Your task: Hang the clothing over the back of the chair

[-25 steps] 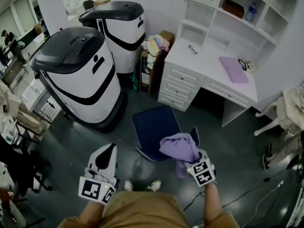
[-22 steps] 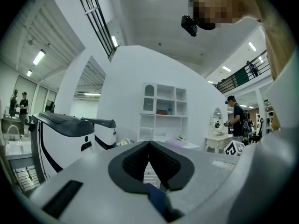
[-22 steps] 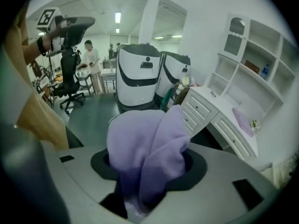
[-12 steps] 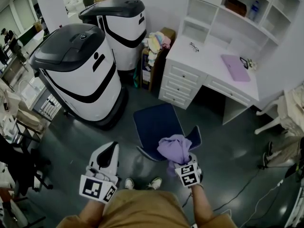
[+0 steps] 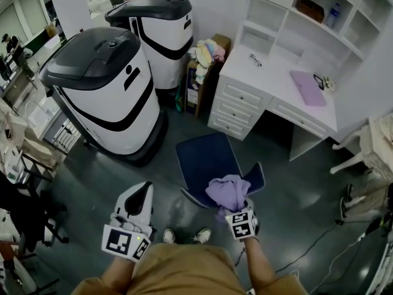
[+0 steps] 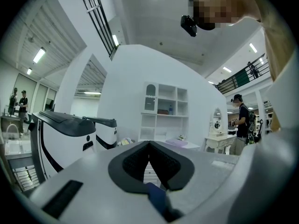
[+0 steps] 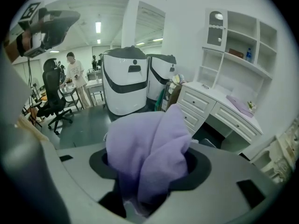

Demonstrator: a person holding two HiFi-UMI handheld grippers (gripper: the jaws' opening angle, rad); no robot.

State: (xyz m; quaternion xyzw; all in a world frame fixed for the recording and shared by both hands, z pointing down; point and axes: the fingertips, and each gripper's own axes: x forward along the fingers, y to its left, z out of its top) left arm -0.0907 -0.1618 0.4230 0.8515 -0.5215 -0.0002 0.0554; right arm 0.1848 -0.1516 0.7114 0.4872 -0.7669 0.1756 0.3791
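Dark grey floor (image 5: 92,177), white desk (image 5: 270,80) with hutch shelves (image 5: 277,23), two white-and-black machines (image 5: 104,97)

Head view above chair (image 5: 206,158); desk (image 5: 276,82) in all

No words, numbers or brand names are showing clearly enough to read. The left cube (image 5: 126,243) and the right cube (image 5: 241,224) are carrying only black-and-white square patterns. The near machine (image 5: 107,97) and the far machine (image 5: 161,35) are bearing dark marks too small to read.
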